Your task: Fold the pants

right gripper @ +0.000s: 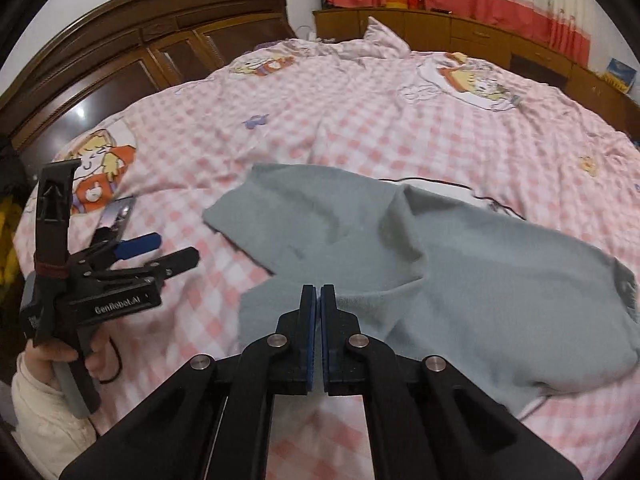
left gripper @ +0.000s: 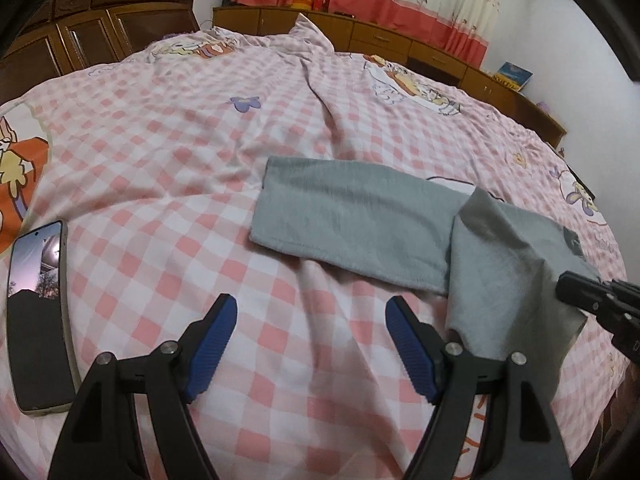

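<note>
- While the grey pants (left gripper: 360, 220) lay across the checked bedspread (left gripper: 160, 152), they sat at two o'clock from the left gripper (left gripper: 310, 344), long axis running nine-to-three.
- Left gripper gaped wide, holding nothing.
- Right gripper (right gripper: 319, 300), nearer, was pinched closed on a pants fold.
- Left gripper's body read "GenRobot.AI".

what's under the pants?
The pants lie on the pink checked duvet. They partly cover a white cartoon print; the rest beneath is hidden.
</note>
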### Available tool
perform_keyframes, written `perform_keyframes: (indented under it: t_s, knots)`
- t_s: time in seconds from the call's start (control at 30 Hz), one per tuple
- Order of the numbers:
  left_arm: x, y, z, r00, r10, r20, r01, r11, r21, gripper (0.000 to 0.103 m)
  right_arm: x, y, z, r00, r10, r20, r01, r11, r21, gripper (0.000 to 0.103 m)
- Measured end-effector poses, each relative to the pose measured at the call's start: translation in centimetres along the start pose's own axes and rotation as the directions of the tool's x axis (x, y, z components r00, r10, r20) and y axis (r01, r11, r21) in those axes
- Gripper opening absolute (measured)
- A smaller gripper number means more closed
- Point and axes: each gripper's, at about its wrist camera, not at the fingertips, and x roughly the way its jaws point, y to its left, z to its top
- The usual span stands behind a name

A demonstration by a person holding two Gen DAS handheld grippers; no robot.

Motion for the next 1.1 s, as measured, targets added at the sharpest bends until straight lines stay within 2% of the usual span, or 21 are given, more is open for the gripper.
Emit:
perform_keyframes:
  t_s: [0.1, 0.2, 0.27, 0.37, 0.4, 0.47, 0.57, 0.63, 0.83, 1.03, 1.1]
  knots:
    - [-0.2, -0.4, -0.1, 1.0, -0.03, 0.001, 0.03, 1.0, 0.009, 0.08, -0.3, -0.9, -0.7, 1.0, -0.012, -0.016, 0.012, 1.0, 0.021, 0.003]
    - [-0.7, -1.0, -0.1, 0.997, -0.084, 0.001, 0.084, 0.996, 0.008, 0.08, -0.8, -1.6, -0.7, 1.0, 0.029, -0.011, -0.028, 0.999, 0.04, 0.002]
    - [-1.5, -1.3, -0.1, 0.989, -0.147, 0.023, 0.147, 0.989, 0.001, 0.08, -1.1, -1.4, 0.1, 0.999, 0.051, 0.003, -0.051, 0.998, 0.035, 0.002]
    - [-2.6, -1.6, 0.0, 0.98, -0.187, 0.067, 0.188, 0.982, 0.005, 0.08, -1.2, -0.1, 2.8, 0.995, 0.089, 0.034, -0.09, 0.996, 0.01, 0.002]
    - [-2.9, -1.7, 0.1, 0.981, -0.18, 0.077, 0.18, 0.984, 0.005, 0.08, -1.1, 0.4, 3.7, 0.994, 0.1, 0.039, -0.1, 0.995, -0.003, 0.002]
    - [-2.8, -1.2, 0.1, 0.988, -0.123, 0.089, 0.124, 0.992, -0.008, 0.08, -0.2, 1.9, 6.2, 0.993, 0.113, 0.045, -0.11, 0.993, -0.047, 0.002]
    - [-1.6, 0.2, 0.0, 0.997, -0.029, 0.067, 0.031, 0.999, -0.036, 0.08, 1.7, 3.5, 9.3, 0.991, 0.121, 0.051, -0.117, 0.99, -0.078, 0.002]
    - [-0.7, 1.4, -0.1, 0.999, -0.002, 0.046, 0.005, 0.998, -0.069, 0.08, 3.3, 4.4, 11.3, 0.988, 0.141, 0.061, -0.137, 0.988, -0.07, 0.002]
    - [0.5, 4.2, -0.5, 0.998, 0.047, 0.03, -0.041, 0.986, -0.164, 0.08, 10.1, 7.2, 16.1, 0.987, 0.142, 0.075, -0.14, 0.99, -0.035, 0.002]
    - [1.0, 5.6, -0.7, 0.999, 0.034, 0.02, -0.028, 0.975, -0.221, 0.08, 16.4, 9.1, 17.3, 0.994, 0.089, 0.057, -0.087, 0.996, -0.027, 0.002]
    - [1.0, 5.5, -0.7, 0.999, 0.037, 0.02, -0.032, 0.976, -0.215, 0.08, 18.2, 9.5, 17.1, 0.994, 0.11, 0.02, -0.11, 0.994, -0.025, 0.002]
